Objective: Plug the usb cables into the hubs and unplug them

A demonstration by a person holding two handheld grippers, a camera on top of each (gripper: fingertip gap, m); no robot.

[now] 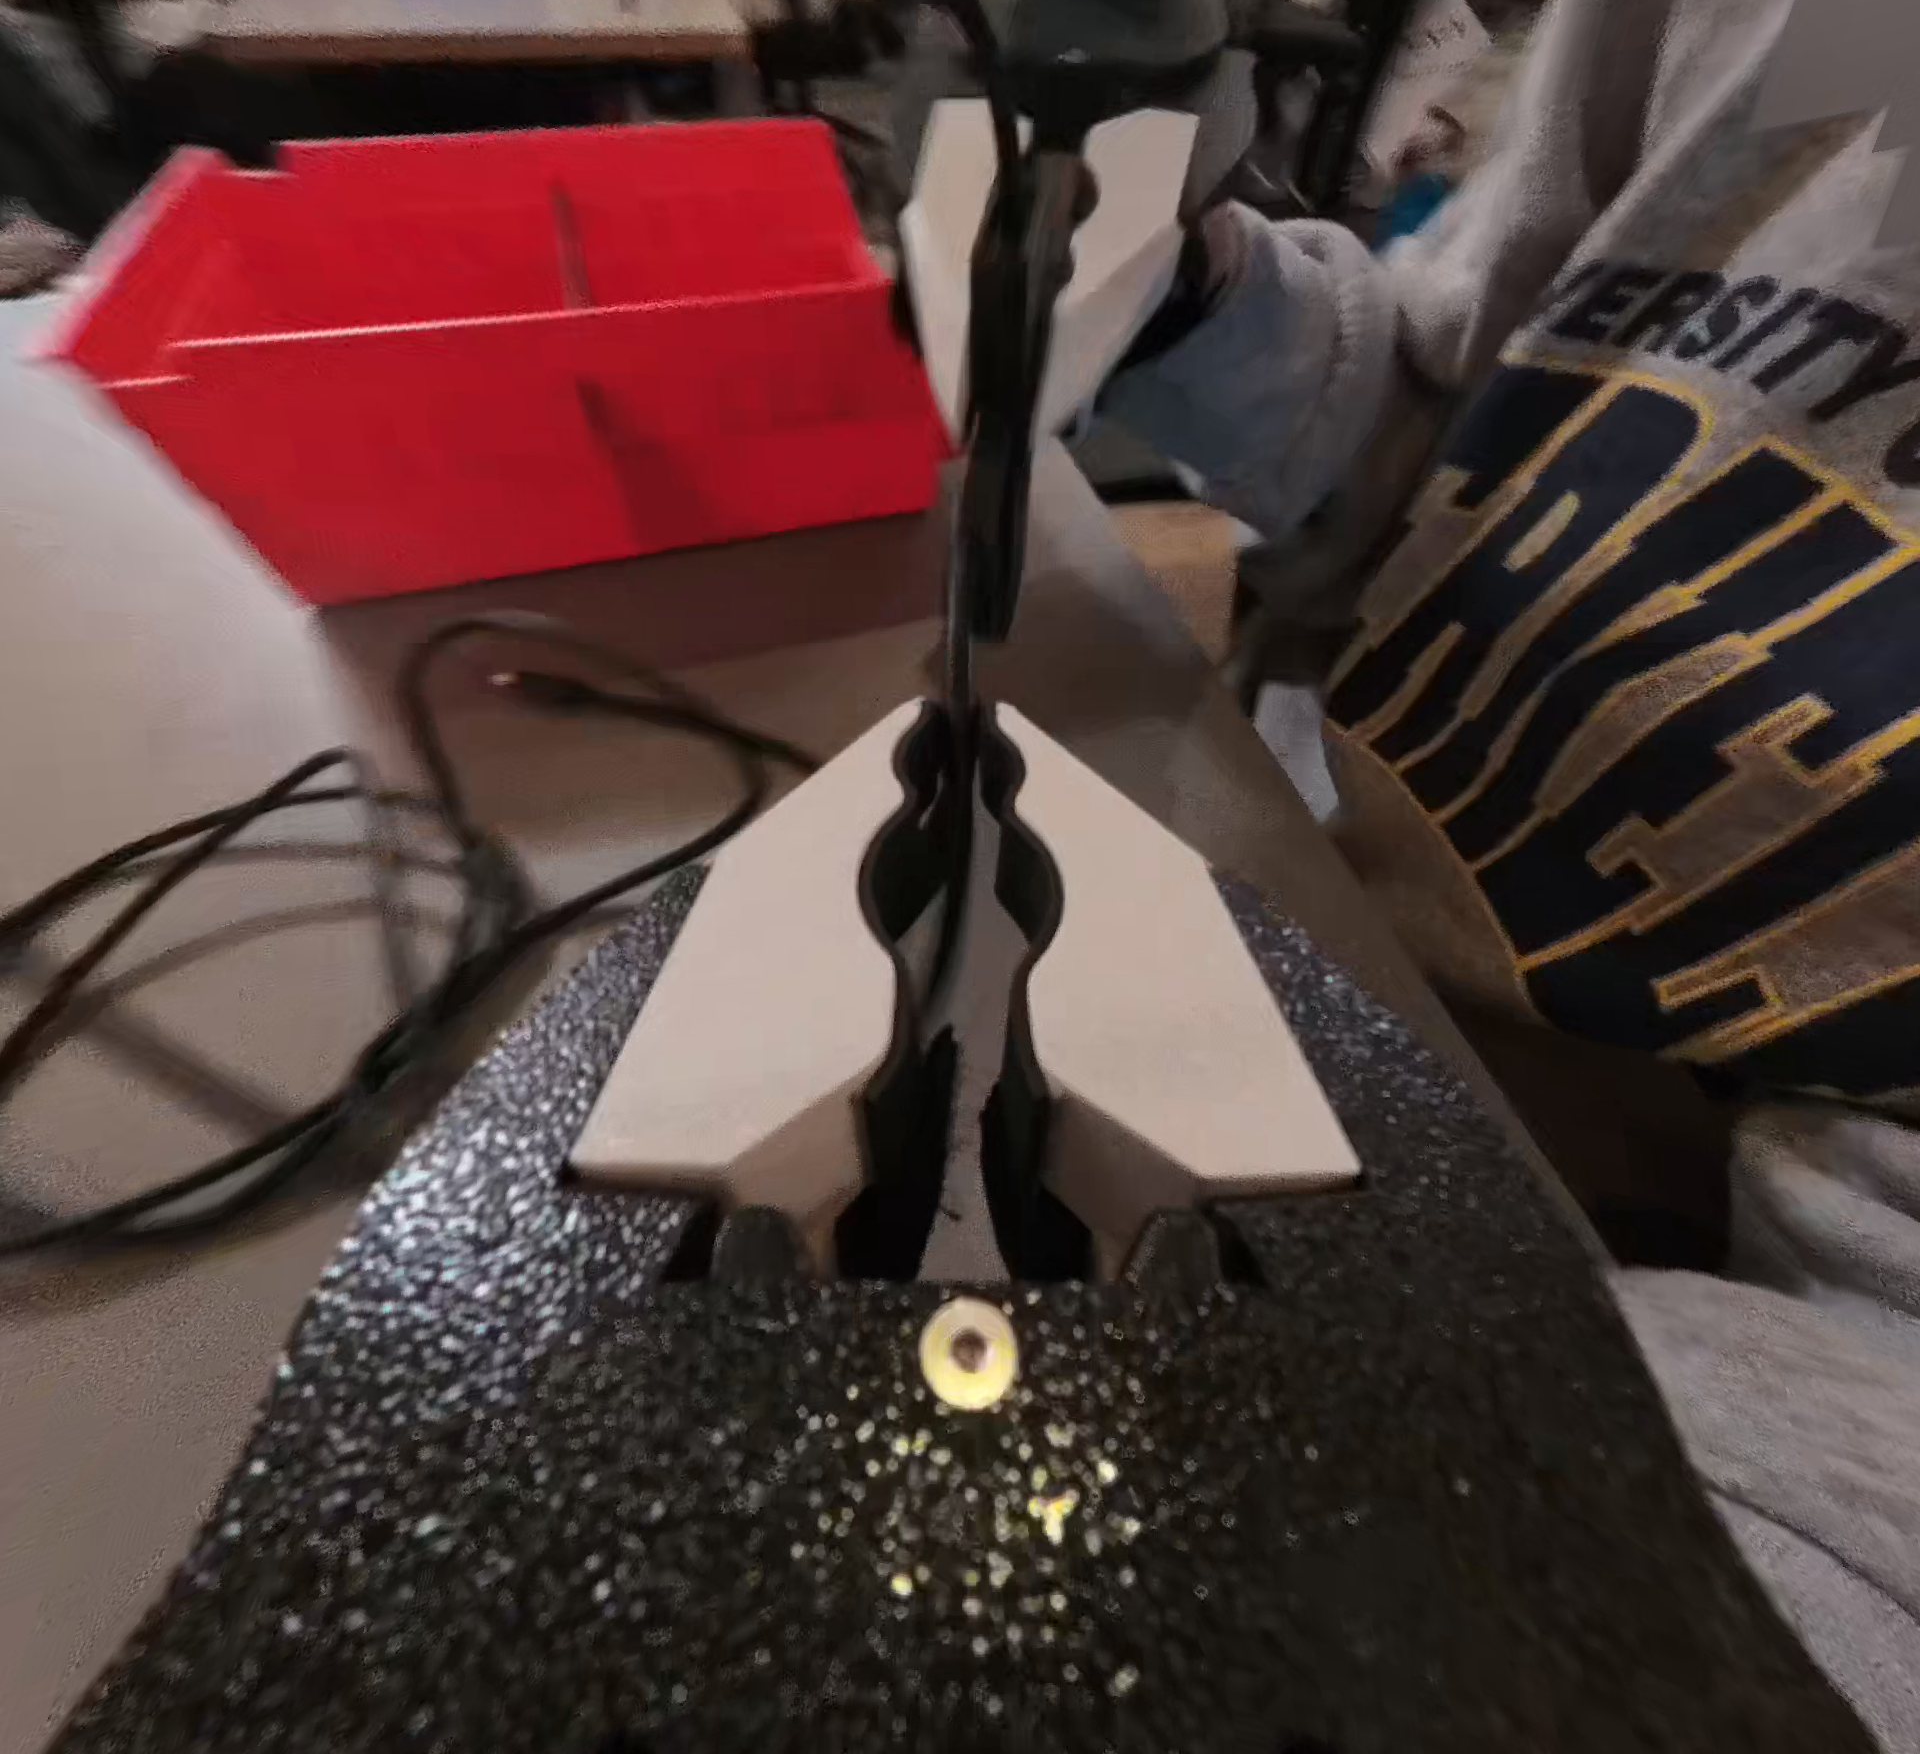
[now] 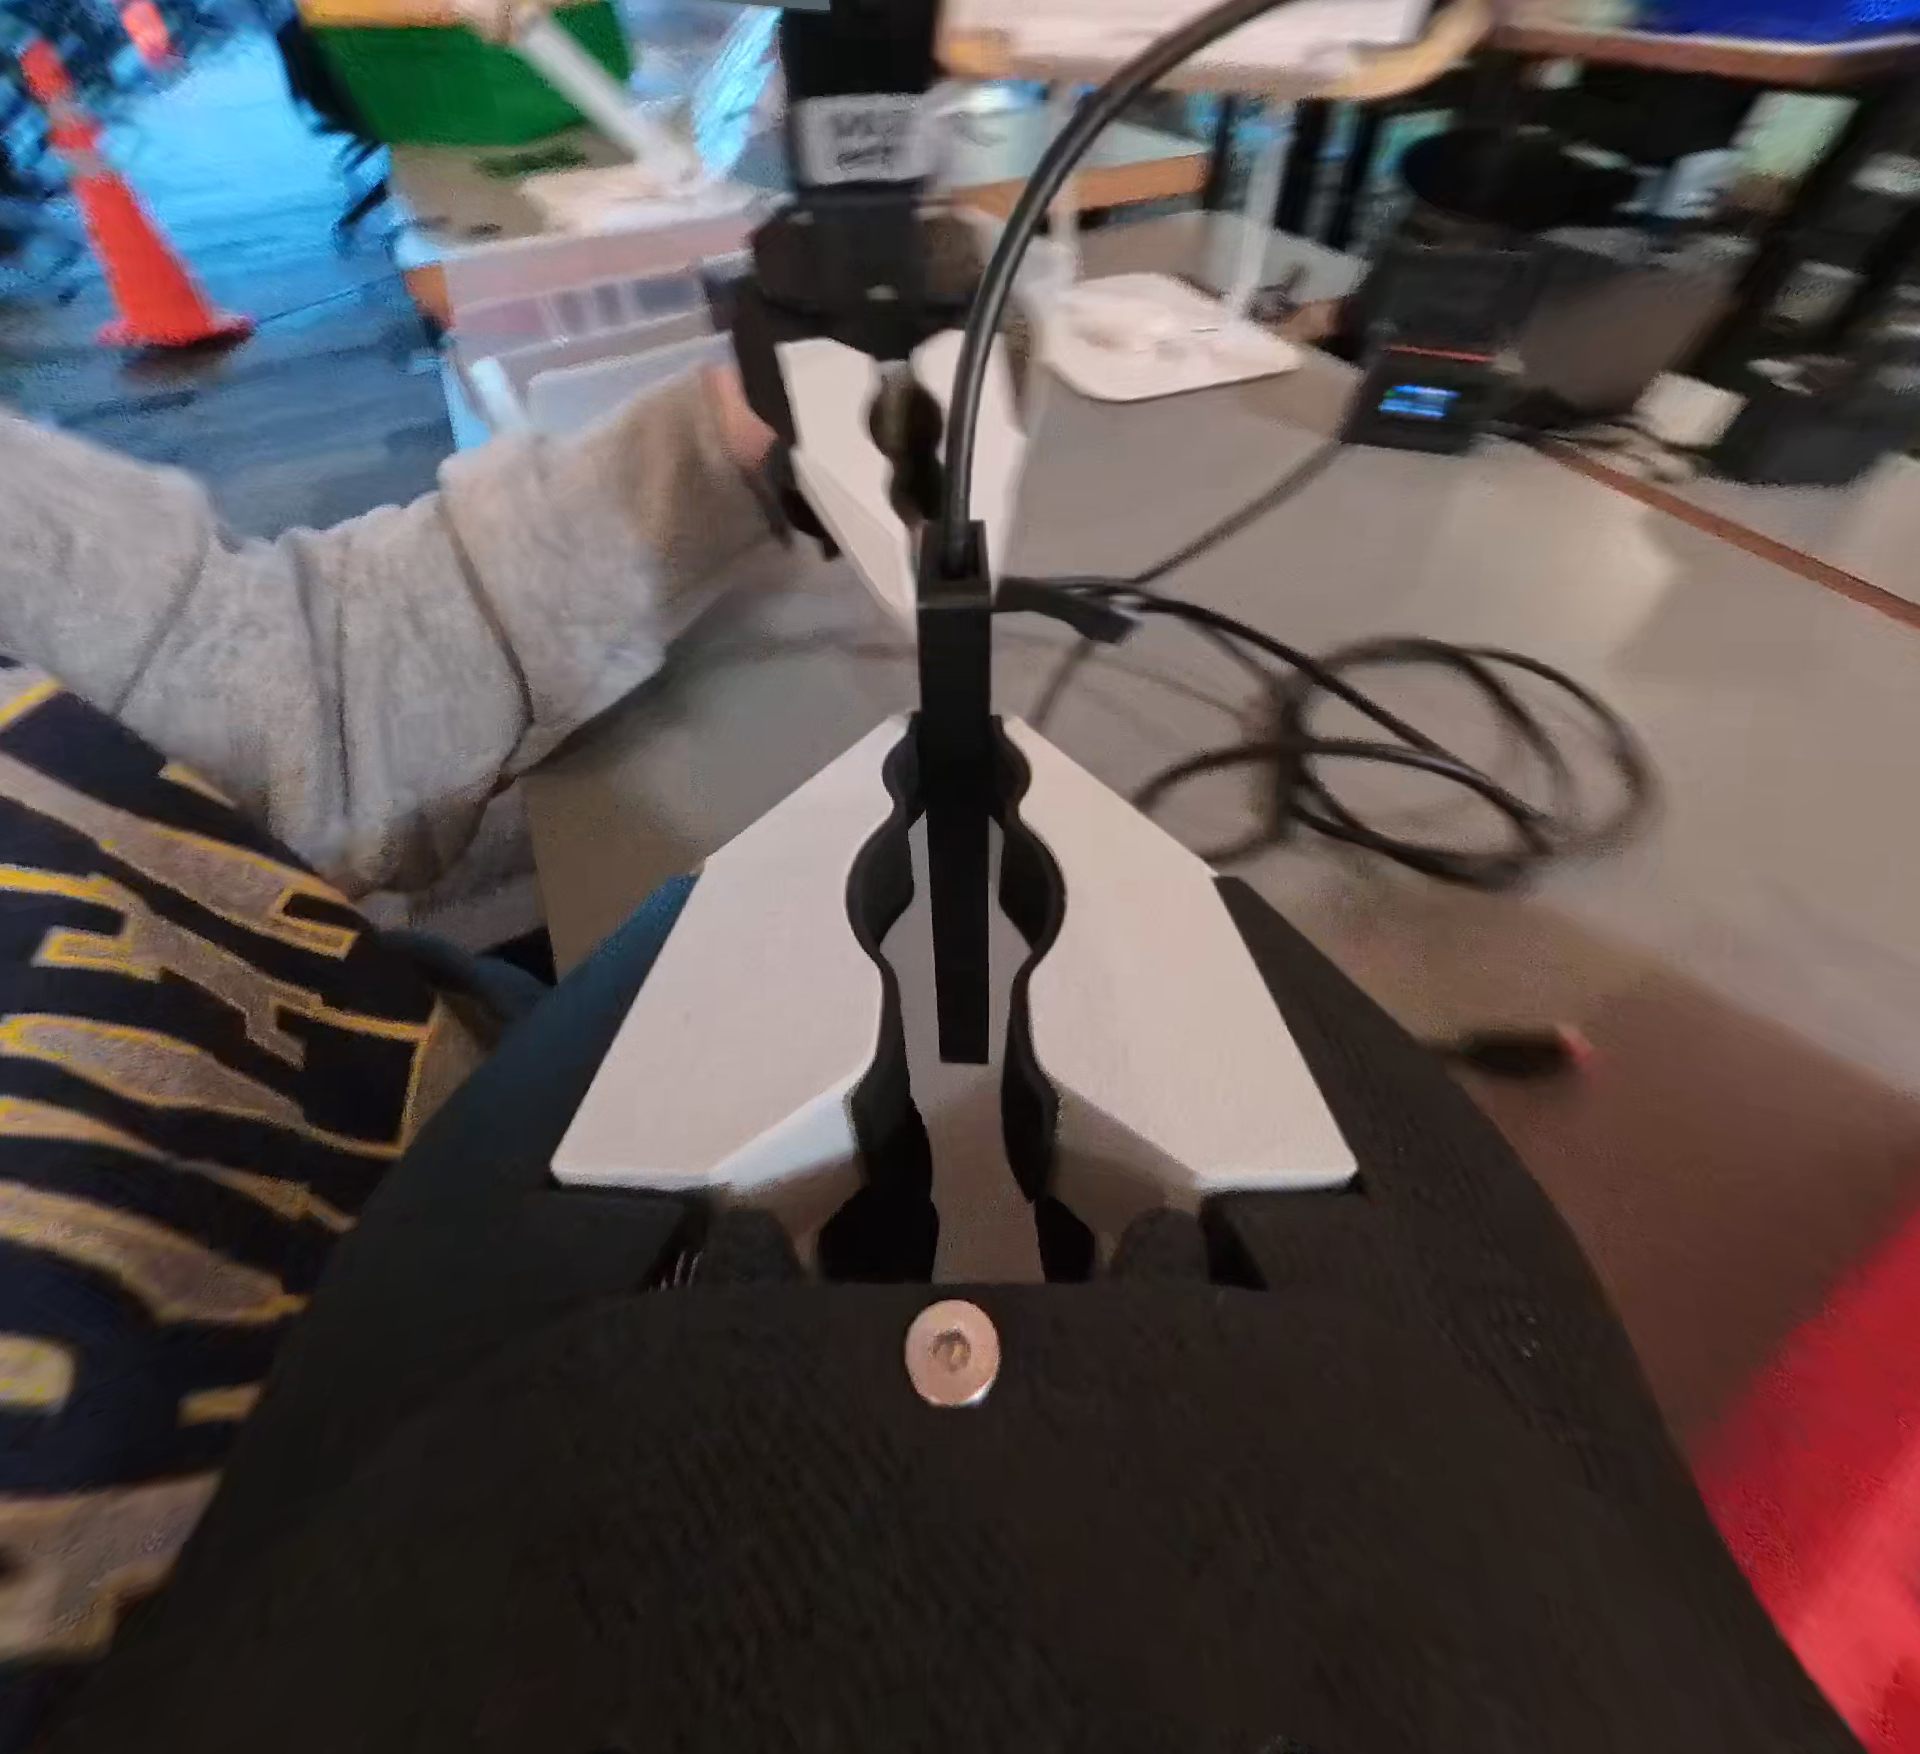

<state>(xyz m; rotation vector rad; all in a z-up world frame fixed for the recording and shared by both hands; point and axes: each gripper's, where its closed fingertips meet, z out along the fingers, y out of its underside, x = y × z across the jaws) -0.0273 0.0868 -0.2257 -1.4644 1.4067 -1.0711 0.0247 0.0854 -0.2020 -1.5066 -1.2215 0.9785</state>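
in the left wrist view, the left gripper [image 1: 961, 728] is clenching a thin black usb cable [image 1: 961, 655] at its fingertips, the fingers nearly closed on it. the cable is running up to the usb hub [image 1: 1003, 457], which the right gripper [image 1: 1049, 250] is holding opposite. the two are facing each other above the surface [image 1: 727, 624], probably so one side steadies the hub while the other works the cable in line with it. a red bin [image 1: 499, 354] is standing behind on the left, and loose cables [image 1: 416, 925] are lying beside it. motion blur is hiding whether the plug is seated.

in the right wrist view, the right gripper [image 2: 956, 728] is grasping the slim black usb hub [image 2: 956, 821] edge-on between its fingers, the hub's far end pointing at the left gripper [image 2: 914, 457]. this view is showing what the other cannot: a cable [image 2: 1008, 270] arching out of the hub's far end, another lead [image 2: 1081, 608] leaving its side, and a coil of cable [image 2: 1455, 769] resting on the surface [image 2: 1351, 977]. the red bin is barely showing here. holding the hub by its narrow sides seems meant to keep its ports clear.
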